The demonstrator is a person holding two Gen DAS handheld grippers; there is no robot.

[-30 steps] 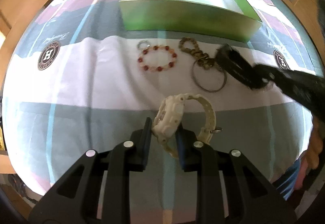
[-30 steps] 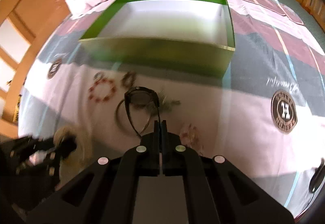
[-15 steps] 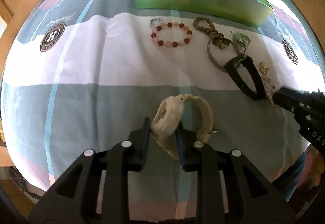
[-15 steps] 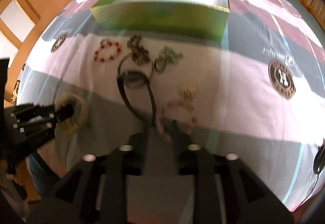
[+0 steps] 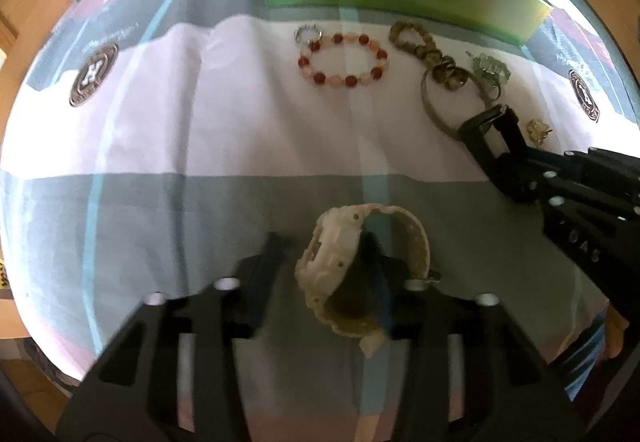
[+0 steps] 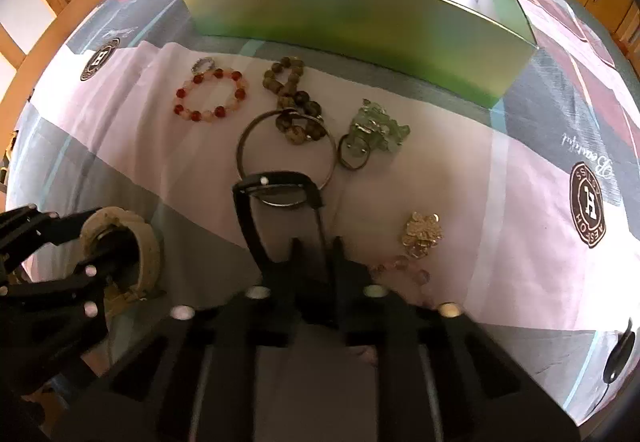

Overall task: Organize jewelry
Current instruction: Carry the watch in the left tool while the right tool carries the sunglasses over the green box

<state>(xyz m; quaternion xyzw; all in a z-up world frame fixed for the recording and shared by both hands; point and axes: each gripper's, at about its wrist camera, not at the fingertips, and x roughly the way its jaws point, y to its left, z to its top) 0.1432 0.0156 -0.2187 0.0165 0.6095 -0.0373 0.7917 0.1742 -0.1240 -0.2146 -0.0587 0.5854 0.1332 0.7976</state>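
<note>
Between the left jaws: the left gripper (image 5: 320, 254) stands spread, with the cream watch (image 5: 340, 262) sitting in the gap; one finger is threaded through its strap loop and the other stands apart from the case, so the jaws are released, not pinching.
Between the right jaws: the right gripper (image 6: 316, 254) straddles the thin strap of the black watch (image 6: 276, 201); the gap looks parted, but whether the pads bite the strap I cannot tell.
Ahead of both jaws: the green box (image 6: 360, 13) stands open-topped on the bed (image 6: 500, 169), beyond the loose pieces.
Just ahead of the right jaws: metal bangle (image 6: 286, 145), olive bead strand (image 6: 292, 101), green charm (image 6: 372, 133); to its right, gold brooch (image 6: 422, 234).
Ahead of the left jaws: red bead bracelet (image 5: 344, 59), small ring (image 5: 308, 34).
Doing it well: probably close squarely on each watch before lifting; the black watch's face overlaps the bangle, so a careless lift could drag it.
</note>
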